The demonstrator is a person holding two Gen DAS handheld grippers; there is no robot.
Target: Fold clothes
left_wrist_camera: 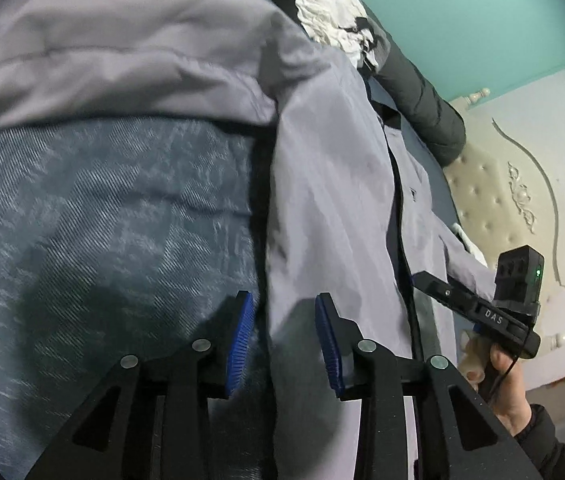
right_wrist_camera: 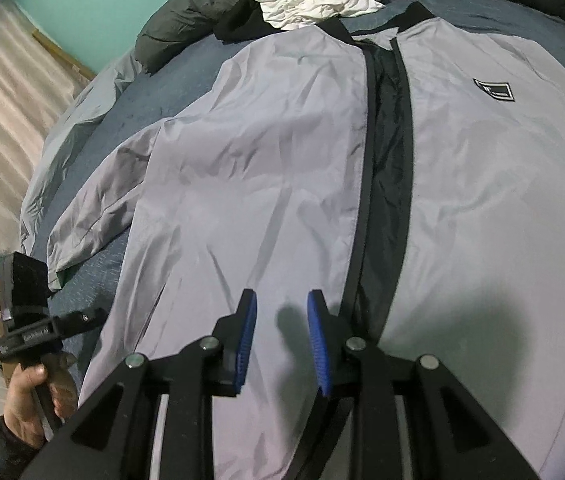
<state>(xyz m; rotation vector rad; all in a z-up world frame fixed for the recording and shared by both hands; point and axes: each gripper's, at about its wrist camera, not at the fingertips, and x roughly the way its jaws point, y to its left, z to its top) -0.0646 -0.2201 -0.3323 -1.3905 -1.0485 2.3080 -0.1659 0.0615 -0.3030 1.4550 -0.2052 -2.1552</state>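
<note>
Across the blue bed (right_wrist_camera: 186,80) lies a grey jacket (right_wrist_camera: 266,168) — unzipped, black-trimmed, wrinkled — beneath the left gripper (left_wrist_camera: 284,344) and right gripper (right_wrist_camera: 280,340), both narrowly parted, gripping nothing.

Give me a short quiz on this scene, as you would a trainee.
1. True or false: the grey jacket lies flat on the bed with its front open.
2. Which sits beyond the jacket's collar: A) a crumpled white garment, B) a red towel, C) a pair of shoes?
3. Is either hand-held gripper, left or right, pinching cloth?

Key: 1 true. 2 A. 3 No: both stand open above the jacket, nothing between their pads.
</note>
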